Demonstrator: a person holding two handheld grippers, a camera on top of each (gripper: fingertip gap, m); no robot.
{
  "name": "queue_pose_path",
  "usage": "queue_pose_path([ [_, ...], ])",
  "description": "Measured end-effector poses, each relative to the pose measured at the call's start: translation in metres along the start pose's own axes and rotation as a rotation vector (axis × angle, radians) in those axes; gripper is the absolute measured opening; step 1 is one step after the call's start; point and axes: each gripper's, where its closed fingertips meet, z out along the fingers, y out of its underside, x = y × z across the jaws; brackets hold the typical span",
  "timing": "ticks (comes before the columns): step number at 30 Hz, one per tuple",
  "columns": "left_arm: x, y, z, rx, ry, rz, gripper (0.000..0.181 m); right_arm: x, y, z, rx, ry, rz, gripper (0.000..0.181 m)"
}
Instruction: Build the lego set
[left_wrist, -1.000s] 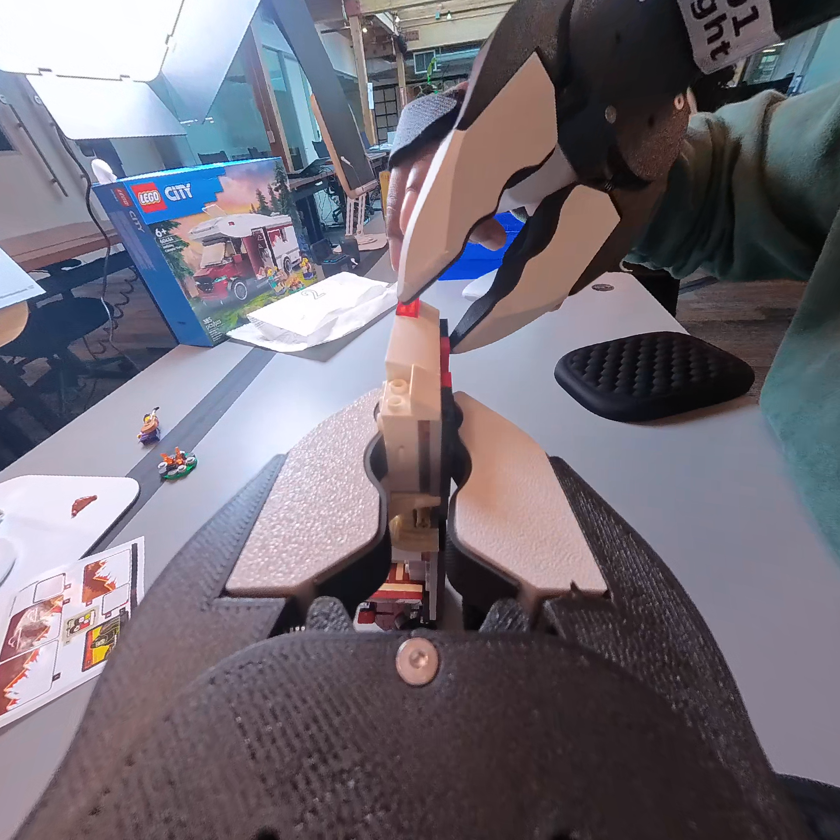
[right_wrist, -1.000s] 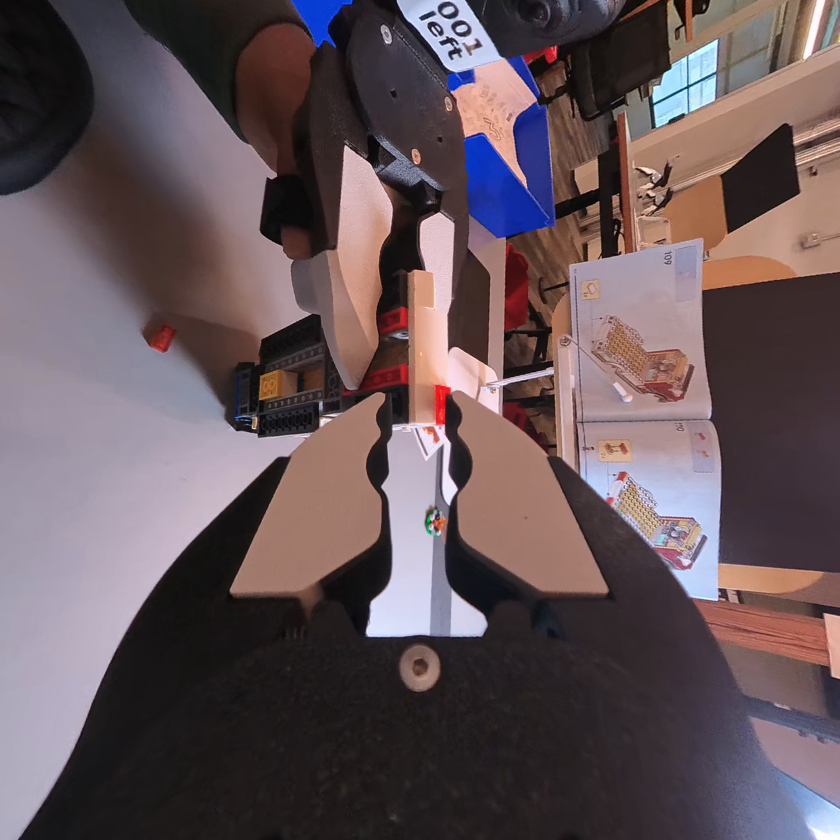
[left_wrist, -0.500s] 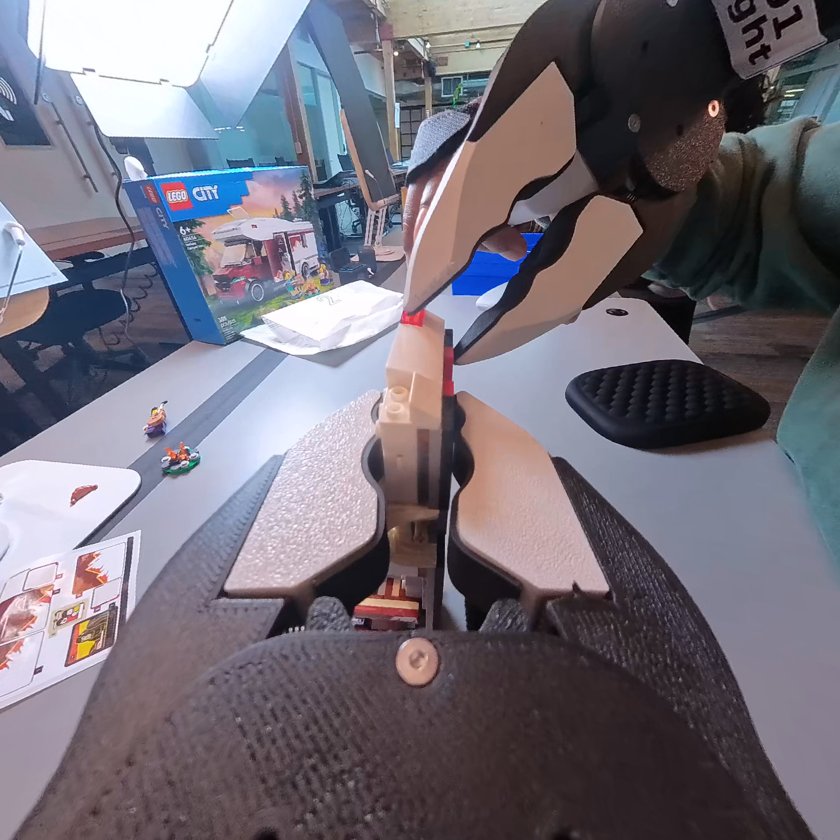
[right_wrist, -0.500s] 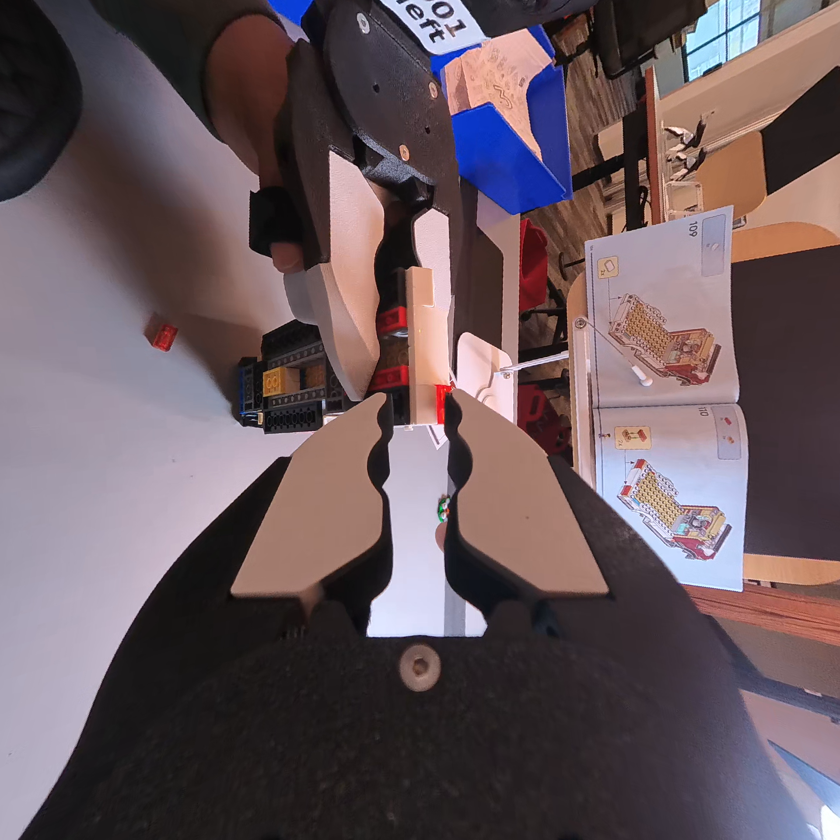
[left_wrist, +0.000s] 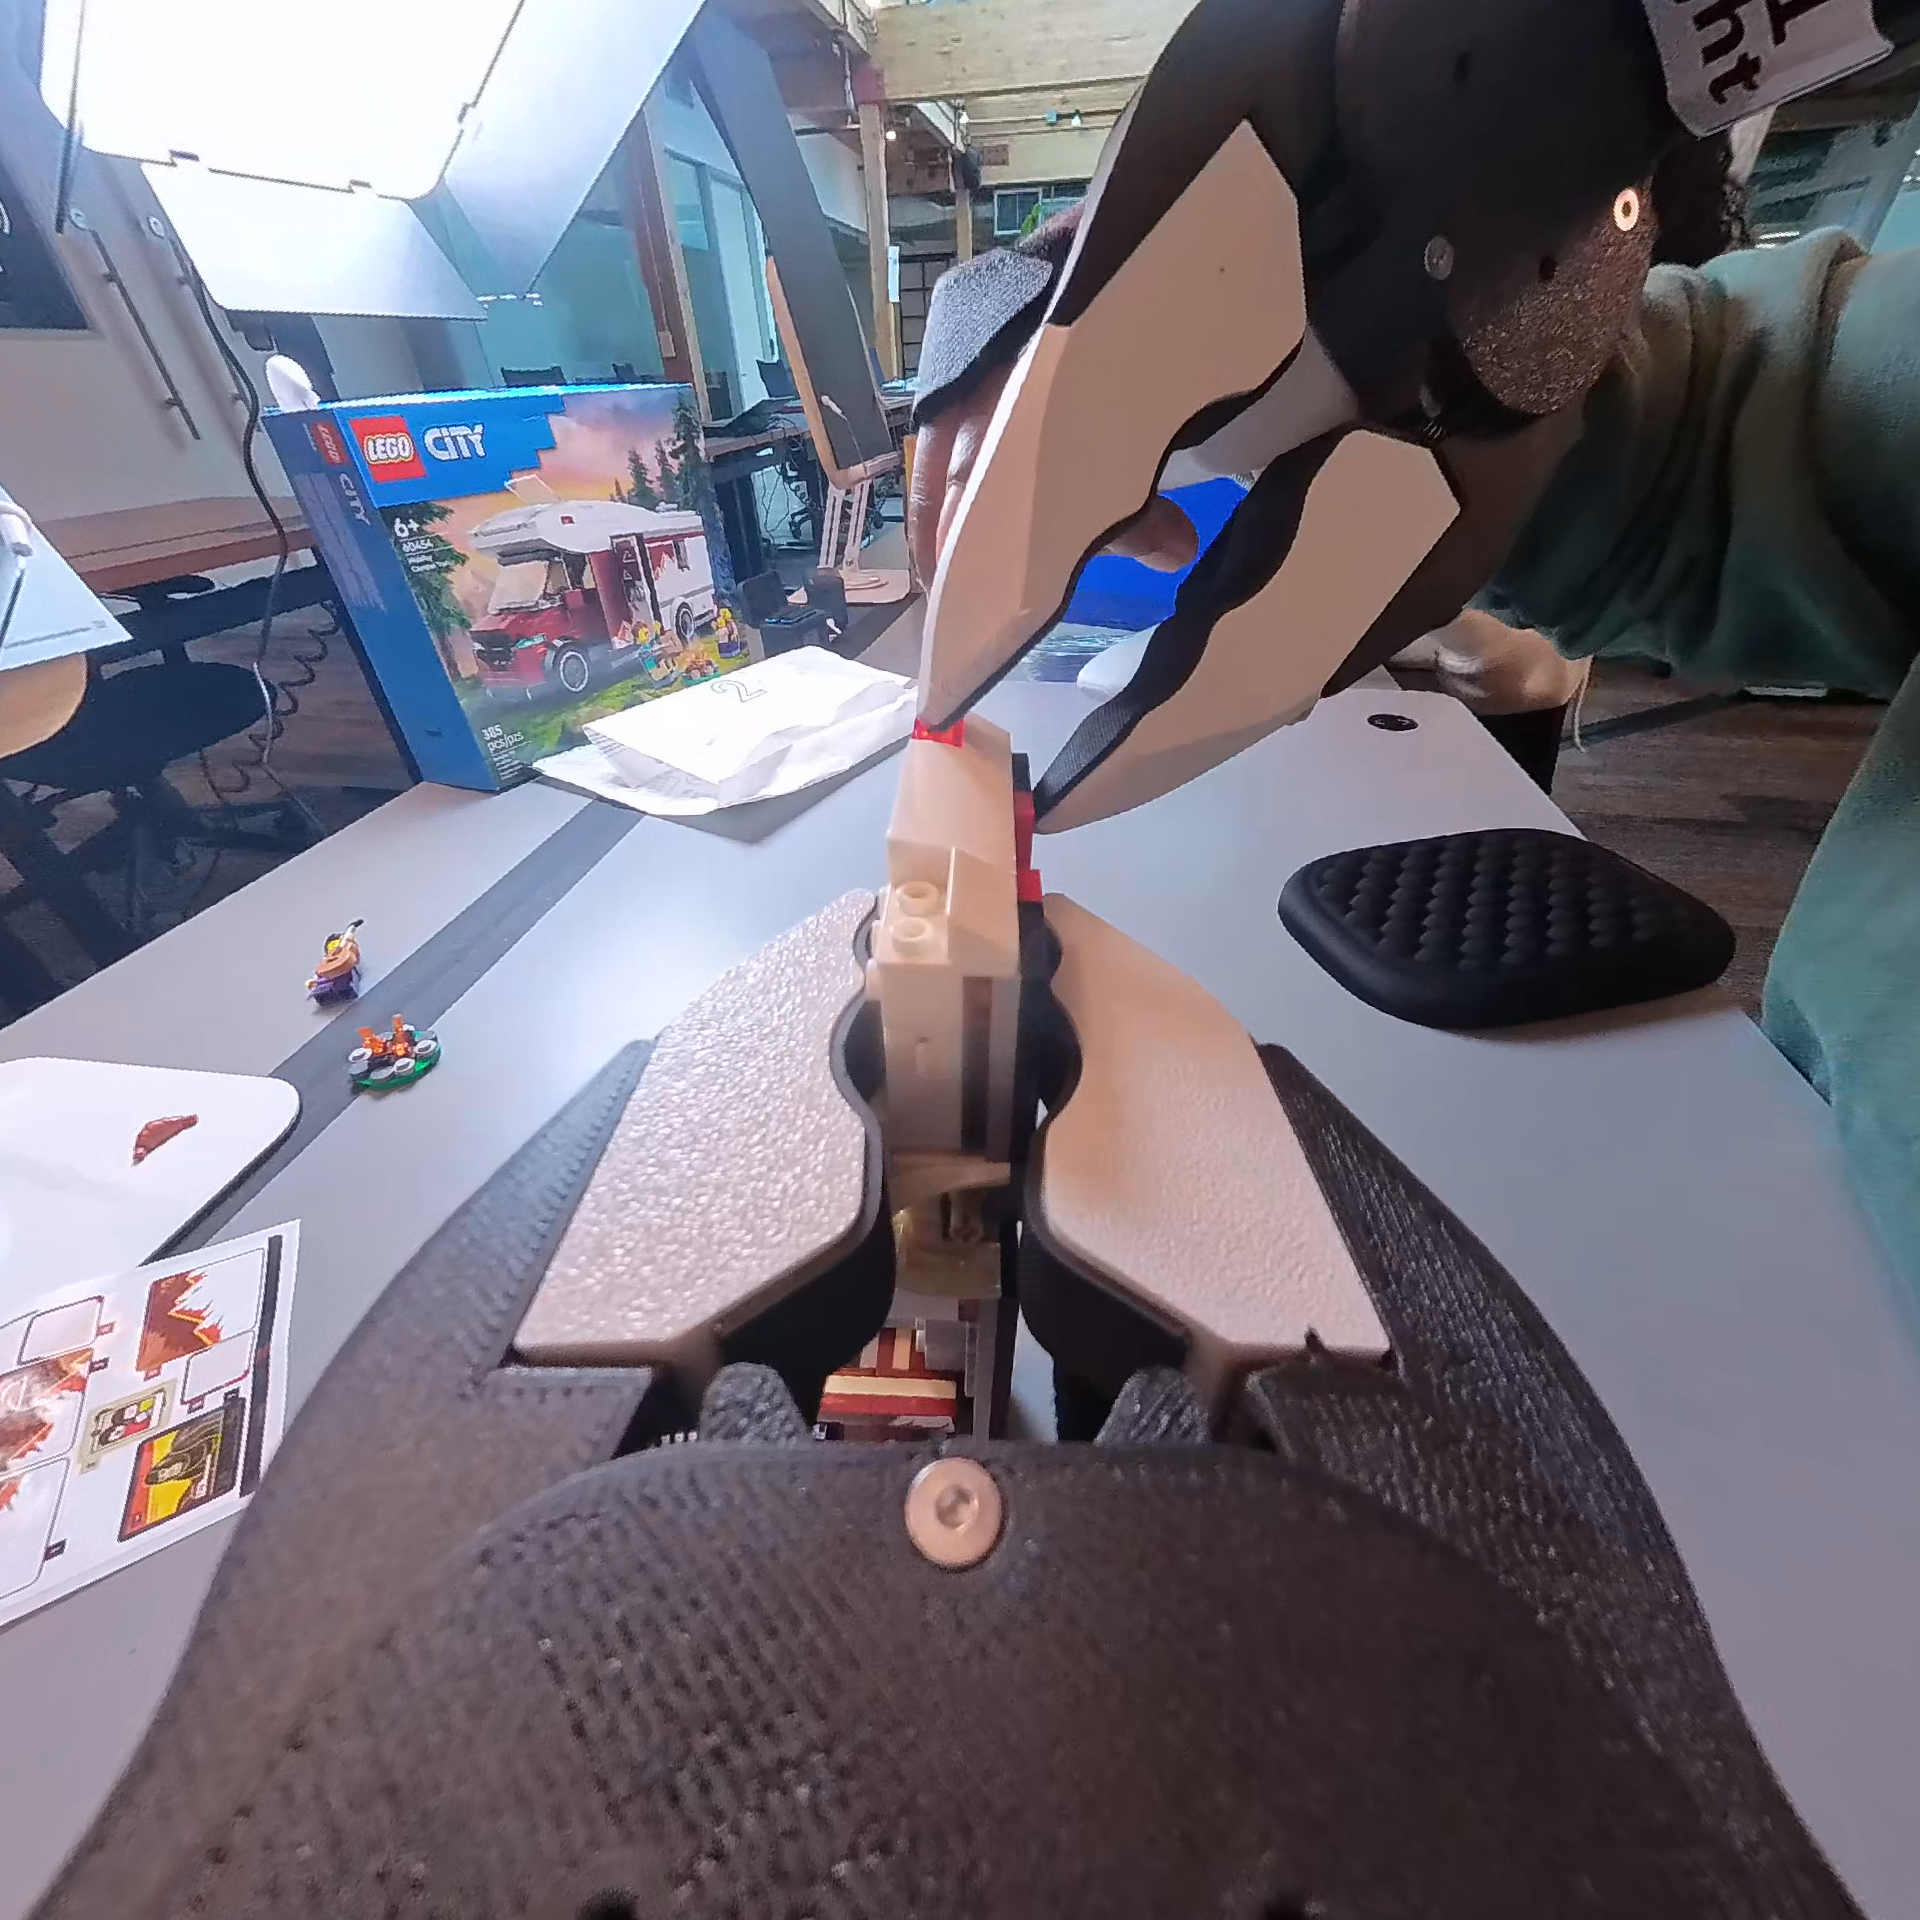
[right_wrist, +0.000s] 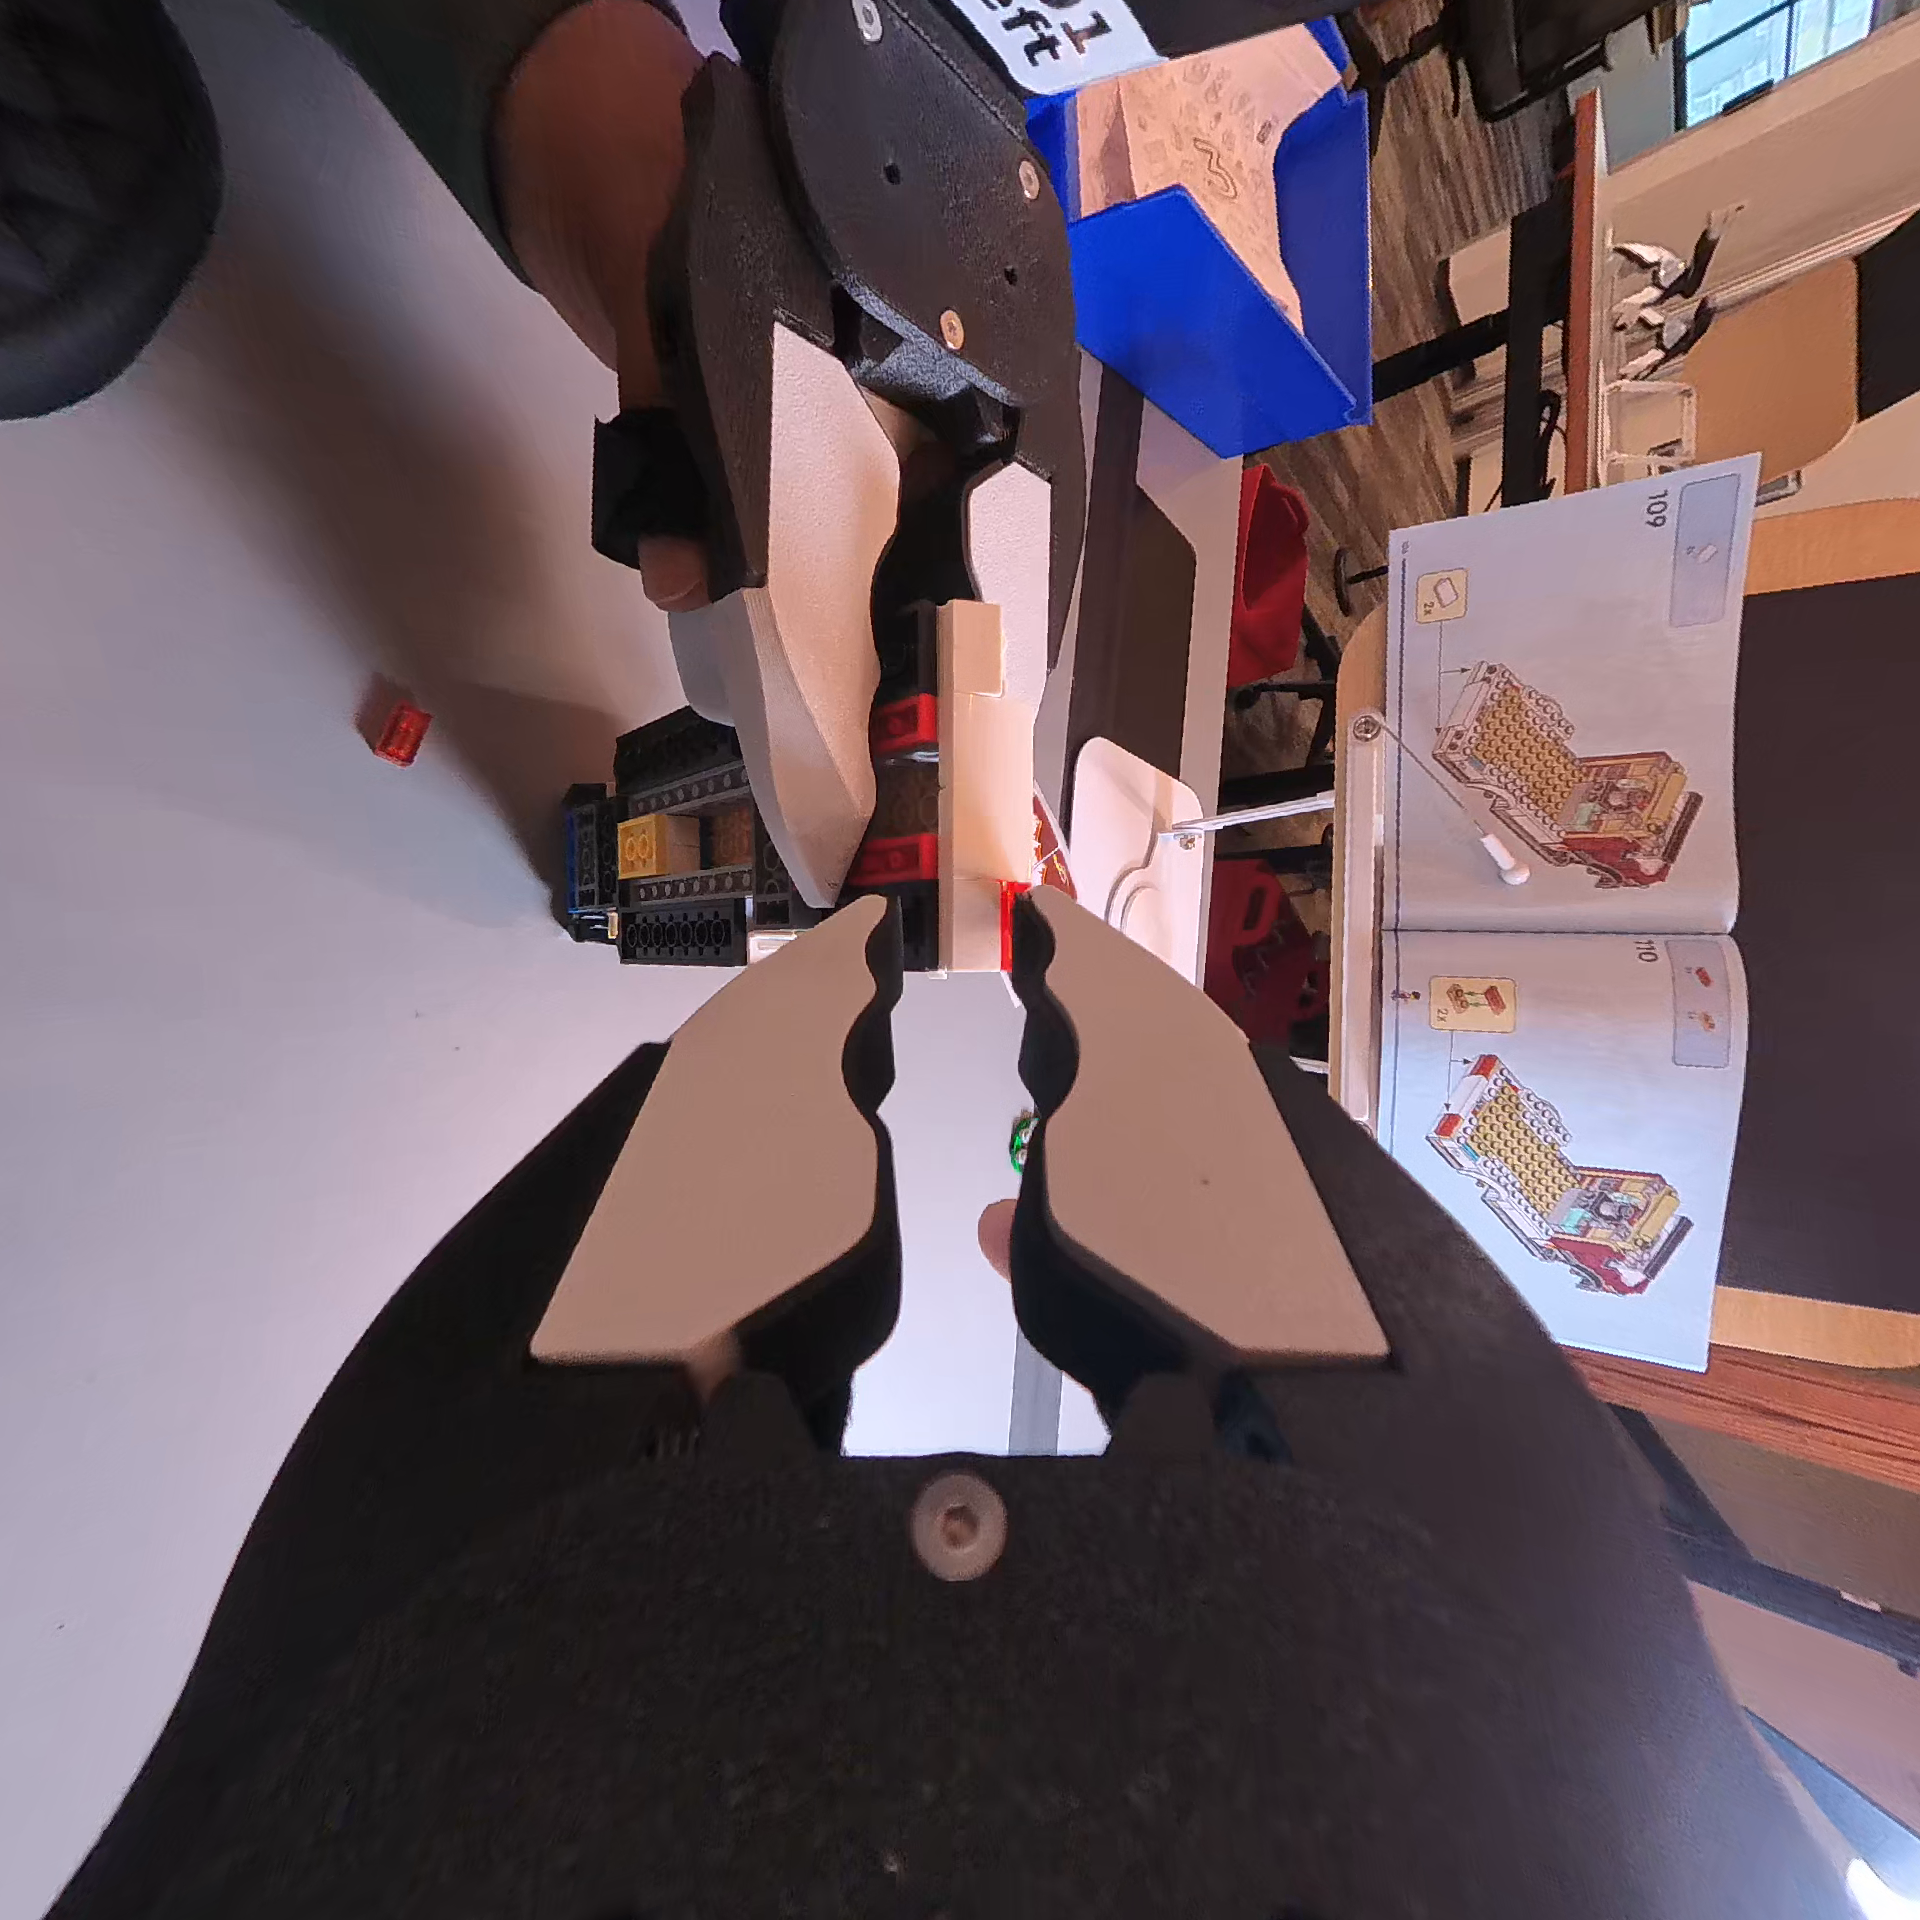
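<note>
The partly built lego camper wall (left_wrist: 940, 997), white with red and black bricks, stands on end between the fingers of my left gripper (left_wrist: 956, 914), which is shut on it. My right gripper (left_wrist: 987, 774) comes from above and pinches the wall's top end, with a small red piece (left_wrist: 940, 732) under one fingertip. In the right wrist view my right gripper (right_wrist: 956, 909) clamps the white end and the red piece (right_wrist: 1006, 904). The left gripper (right_wrist: 914, 790) holds the wall farther along. A black chassis (right_wrist: 675, 862) lies on the table behind.
A loose red piece (right_wrist: 395, 732) lies on the grey table (left_wrist: 1558, 1247). The set's box (left_wrist: 520, 561), a white paper bag (left_wrist: 748, 727), a black pad (left_wrist: 1507, 925), a sticker sheet (left_wrist: 135, 1392), a minifigure (left_wrist: 335, 961), a campfire (left_wrist: 395, 1055), an open booklet (right_wrist: 1558, 883) and a blue bin (right_wrist: 1195, 291) surround the work. Only a small space, under 4 cm, lies between the two pairs of fingers. Left tips and right tips are each some 30 cm from the campfire (left_wrist: 395, 1055).
Both grippers keep their hold on the wall. The pair has shifted slightly, so the box and table things sit a little more to the right in the left wrist view.
</note>
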Motion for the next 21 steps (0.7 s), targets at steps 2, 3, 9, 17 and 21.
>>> queue_pose_path([
  [2,-0.0003,-0.0002,-0.0001,0.004,0.000,-0.003,0.024,0.0000,-0.0002,0.0003,-0.008,-0.012,0.007,0.021],
  [3,-0.0009,-0.0002,-0.0002,0.005,-0.001,-0.007,0.024,0.0003,-0.0002,0.0008,-0.009,-0.019,0.017,0.021],
  [9,-0.0012,-0.0003,-0.0001,0.006,-0.002,-0.008,0.024,0.0003,-0.0006,0.0008,-0.021,-0.044,0.026,0.021],
  [17,0.0000,-0.0004,-0.0001,0.006,-0.002,0.001,0.024,-0.0012,-0.0019,-0.0006,-0.025,-0.057,0.025,0.020],
  [21,-0.0006,-0.0005,-0.0003,0.008,-0.003,-0.003,0.024,-0.0009,-0.0021,-0.0003,-0.024,-0.055,0.036,0.020],
])
